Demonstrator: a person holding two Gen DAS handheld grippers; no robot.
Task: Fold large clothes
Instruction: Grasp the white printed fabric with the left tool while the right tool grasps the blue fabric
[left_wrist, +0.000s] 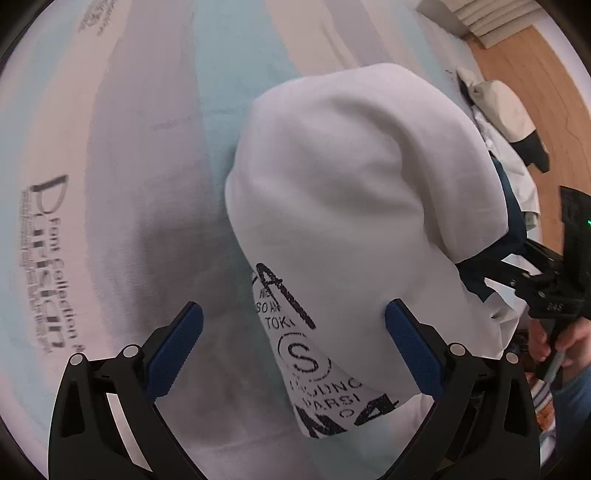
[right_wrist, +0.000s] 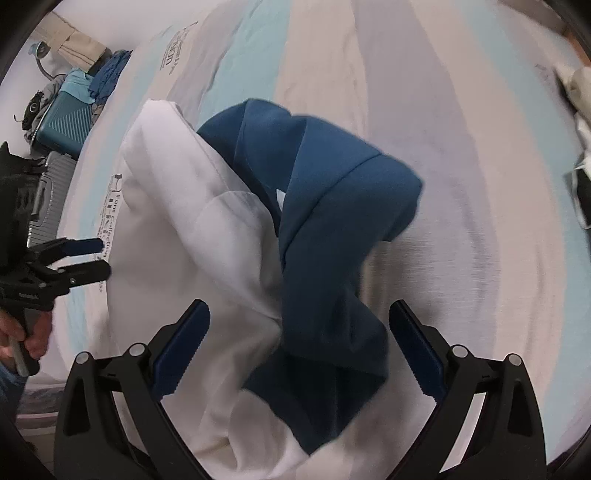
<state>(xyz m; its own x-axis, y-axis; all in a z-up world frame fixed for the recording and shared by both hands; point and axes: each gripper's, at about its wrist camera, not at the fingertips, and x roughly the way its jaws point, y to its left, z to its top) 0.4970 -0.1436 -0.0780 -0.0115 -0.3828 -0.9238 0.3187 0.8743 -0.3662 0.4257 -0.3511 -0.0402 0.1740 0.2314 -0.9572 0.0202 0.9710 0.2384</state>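
A white garment with black print (left_wrist: 351, 206) lies bunched on a striped bed sheet (left_wrist: 147, 184). In the right wrist view it shows as white cloth (right_wrist: 192, 229) with a dark blue part (right_wrist: 332, 229) folded over it. My left gripper (left_wrist: 293, 328) is open just above the printed end; the cloth lies between its blue pads without being pinched. My right gripper (right_wrist: 299, 332) is open over the blue and white cloth. The right gripper also shows at the right edge of the left wrist view (left_wrist: 517, 269), the left one at the left edge of the right wrist view (right_wrist: 99, 258).
Another pale garment (left_wrist: 506, 110) lies at the bed's far edge beside a wooden floor (left_wrist: 535, 66). Suitcases (right_wrist: 62, 125) and piled clothes (right_wrist: 107, 74) stand beside the bed in the right wrist view. Printed lettering (left_wrist: 48, 266) marks the sheet.
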